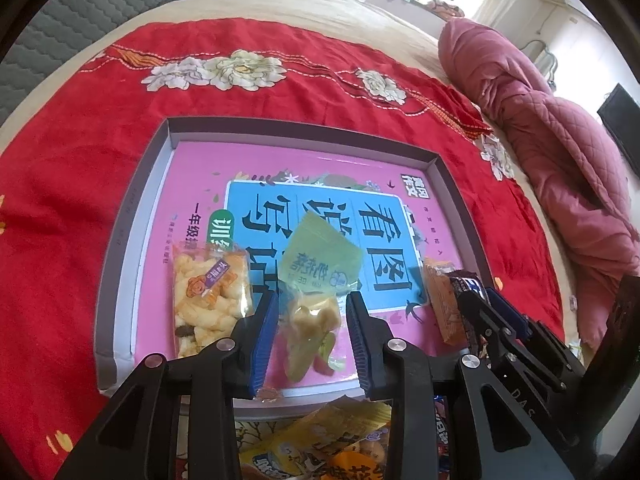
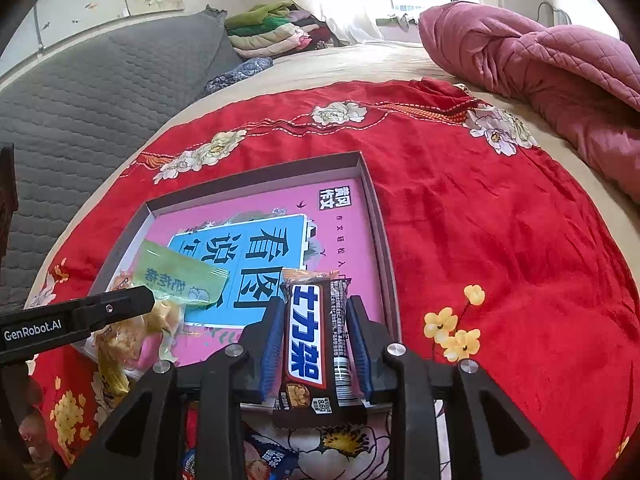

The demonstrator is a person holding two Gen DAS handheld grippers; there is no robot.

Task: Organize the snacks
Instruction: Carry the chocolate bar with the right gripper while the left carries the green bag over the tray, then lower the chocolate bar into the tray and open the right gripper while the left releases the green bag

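Partway done. In shallow grey cardboard tray point(image 1: 132, 208) at frame centre: clear rice-cracker packet point(image 1: 212, 300), orange wrapper point(image 1: 442, 300). Left gripper point(image 1: 312, 340) open around green-topped snack bag point(image 1: 316, 284); right gripper point(image 2: 316, 352) clamping brown chocolate bar point(image 2: 310, 344). More loose packets point(image 1: 320, 436) bottom, still unsorted.

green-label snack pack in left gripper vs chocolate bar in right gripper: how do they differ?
The green-label snack pack is a clear pouch showing pale yellow pieces; the chocolate bar is an opaque dark wrapper with a blue-and-white logo.
The pack is loose and crumpled, the bar slim and rigid-looking.
The left gripper has its jaws apart around the pack with gaps visible; the right gripper clamps the bar's sides.
Both sit over the tray.
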